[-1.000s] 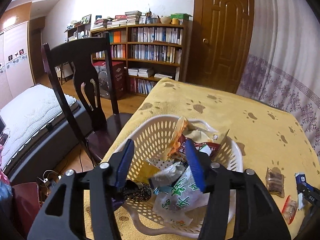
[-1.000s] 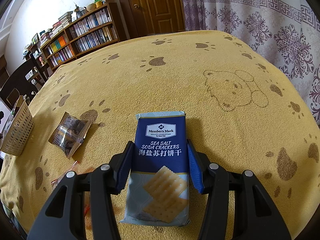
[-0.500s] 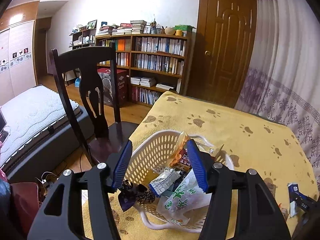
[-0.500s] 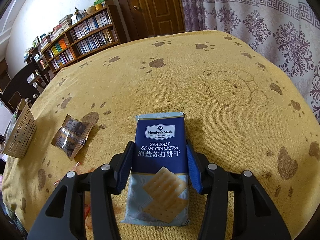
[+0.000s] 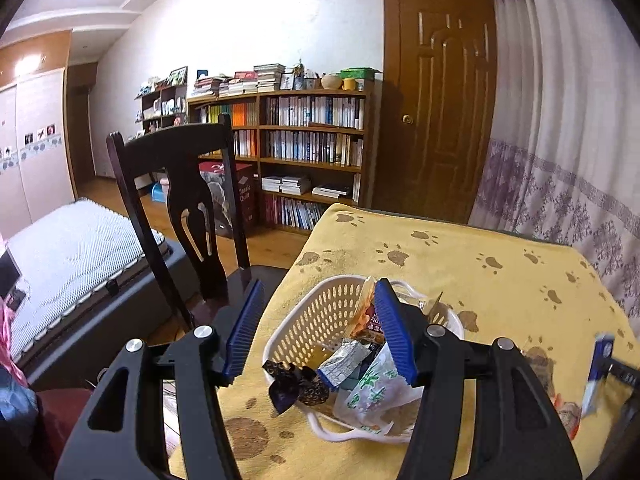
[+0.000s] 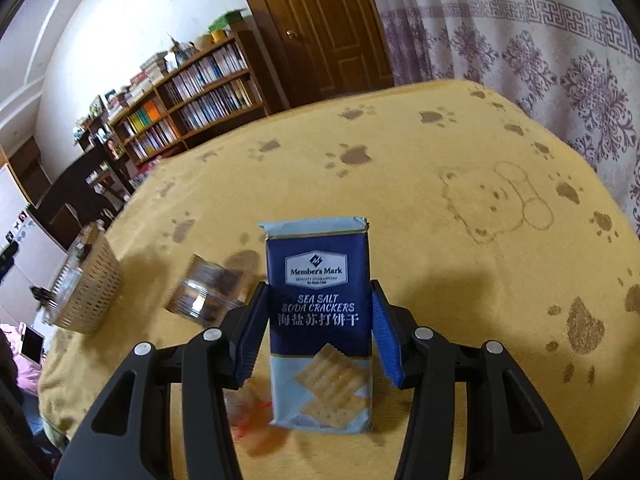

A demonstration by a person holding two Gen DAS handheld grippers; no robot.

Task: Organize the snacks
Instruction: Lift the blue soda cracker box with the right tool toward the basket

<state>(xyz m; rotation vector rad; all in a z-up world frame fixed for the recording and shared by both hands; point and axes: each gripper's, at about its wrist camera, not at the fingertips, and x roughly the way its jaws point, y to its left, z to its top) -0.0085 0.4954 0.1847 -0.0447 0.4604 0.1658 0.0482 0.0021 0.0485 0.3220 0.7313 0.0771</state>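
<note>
A blue sea salt soda cracker packet (image 6: 320, 300) hangs above the yellow paw-print tablecloth (image 6: 440, 208), with my right gripper (image 6: 319, 292) shut on its sides. The same packet (image 5: 598, 364) shows blurred at the right edge of the left wrist view. A white perforated basket (image 5: 308, 316) holds several snack bags near the table's left edge, and it appears at the far left (image 6: 86, 296) in the right wrist view. My left gripper (image 5: 320, 332) hovers open above and in front of the basket, empty.
A clear-wrapped dark snack (image 6: 204, 292) and a red-wrapped one (image 6: 248, 420) lie on the cloth left of the packet. A dark wooden chair (image 5: 188, 200) stands beside the table's left edge, next to a bed (image 5: 68, 248). A bookshelf (image 5: 304, 152) and a door stand behind.
My right gripper has shut on the cracker packet and lifted it off the cloth, tilting up. My left gripper has drawn back and up from the basket, still open.
</note>
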